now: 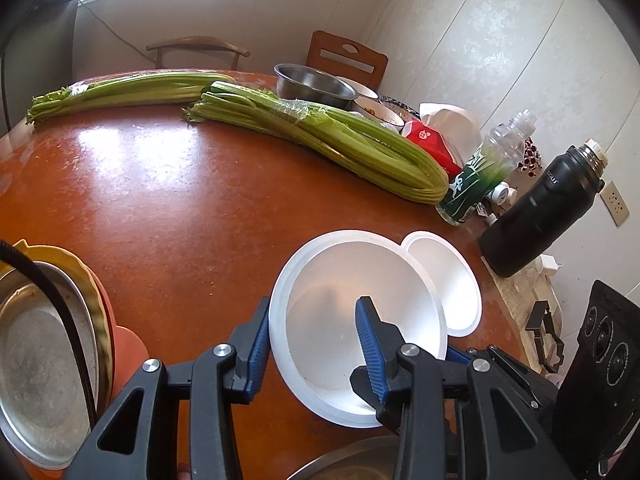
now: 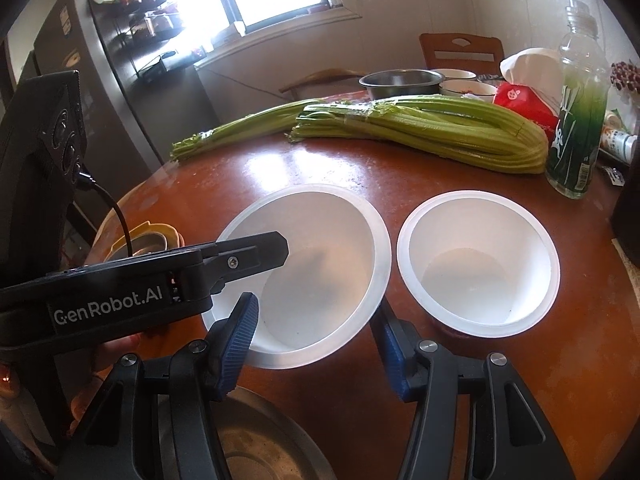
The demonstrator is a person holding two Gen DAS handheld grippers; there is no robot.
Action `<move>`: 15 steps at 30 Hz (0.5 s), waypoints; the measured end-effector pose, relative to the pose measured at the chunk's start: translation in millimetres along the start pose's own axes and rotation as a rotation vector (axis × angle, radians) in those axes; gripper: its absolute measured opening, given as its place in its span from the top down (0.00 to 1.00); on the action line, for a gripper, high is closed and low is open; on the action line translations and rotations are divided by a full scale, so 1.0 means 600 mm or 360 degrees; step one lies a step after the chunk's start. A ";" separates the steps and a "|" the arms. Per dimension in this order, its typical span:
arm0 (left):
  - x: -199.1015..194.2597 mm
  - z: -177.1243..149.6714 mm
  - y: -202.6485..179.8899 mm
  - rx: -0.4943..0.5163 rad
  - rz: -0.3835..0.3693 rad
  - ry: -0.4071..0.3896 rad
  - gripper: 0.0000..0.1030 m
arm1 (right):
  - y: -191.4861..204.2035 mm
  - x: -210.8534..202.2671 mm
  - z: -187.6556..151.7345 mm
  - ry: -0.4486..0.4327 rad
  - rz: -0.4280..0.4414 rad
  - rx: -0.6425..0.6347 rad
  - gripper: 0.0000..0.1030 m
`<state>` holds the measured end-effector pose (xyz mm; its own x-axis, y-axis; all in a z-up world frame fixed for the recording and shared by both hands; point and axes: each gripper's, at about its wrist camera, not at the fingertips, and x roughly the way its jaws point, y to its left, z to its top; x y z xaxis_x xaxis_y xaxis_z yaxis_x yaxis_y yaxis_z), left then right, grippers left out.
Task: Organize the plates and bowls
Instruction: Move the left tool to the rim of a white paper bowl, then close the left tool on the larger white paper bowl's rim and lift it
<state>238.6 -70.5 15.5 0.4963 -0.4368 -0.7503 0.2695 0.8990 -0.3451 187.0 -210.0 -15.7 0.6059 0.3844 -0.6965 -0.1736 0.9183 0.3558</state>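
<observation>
Blue ribbed fingers [image 1: 260, 344] of the left gripper [image 1: 312, 340] stand wide apart around the near wall of the larger white foam bowl [image 1: 352, 320]: one finger is outside its left rim, the other reaches down inside the bowl. Whether either pad touches the wall I cannot tell. In the right wrist view that same gripper's black finger [image 2: 256, 254] pokes over the bowl's left rim.

Fingers of the right gripper [image 2: 316, 340] are also spread wide, one at each side of the near rim of the larger white foam bowl [image 2: 320, 264], hovering close with nothing clamped between them.

Both bowls sit upright on the glossy red-brown round table [image 1: 160, 200], toward its near right edge. The smaller white foam bowl [image 2: 480, 264] stands just beside the larger one on its right, their rims close or touching; in the left wrist view the smaller bowl [image 1: 452, 280] is partly hidden behind the larger.

At the near left edge lies a round metal plate [image 1: 36, 368] resting in a yellow fluted dish [image 1: 96, 300], with an orange plate [image 1: 124, 356] beneath. Another metal plate [image 2: 264, 448] shows at the near edge under the right gripper.

Two bundles of green celery [image 1: 320, 136] lie across the far half of the table. Behind them are a steel bowl [image 1: 312, 84] and small white bowls [image 2: 468, 86]. Along the right edge stand a red tissue pack [image 1: 432, 140], a clear plastic bottle with a green label [image 2: 576, 112] and a black thermos flask [image 1: 540, 208].
</observation>
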 end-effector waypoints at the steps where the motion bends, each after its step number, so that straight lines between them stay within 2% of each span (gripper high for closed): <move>1: -0.003 -0.001 0.000 0.0003 0.0005 -0.0005 0.60 | 0.002 -0.004 0.000 -0.0007 0.0000 -0.0001 0.43; 15: -0.083 -0.033 -0.040 0.0064 0.0011 -0.0149 0.60 | 0.031 -0.077 -0.011 -0.0124 -0.0003 -0.0049 0.43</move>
<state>190.9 -69.9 50.1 0.5728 -0.4330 -0.6960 0.2974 0.9010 -0.3158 150.6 -209.8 19.2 0.6644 0.3754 -0.6463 -0.1954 0.9219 0.3346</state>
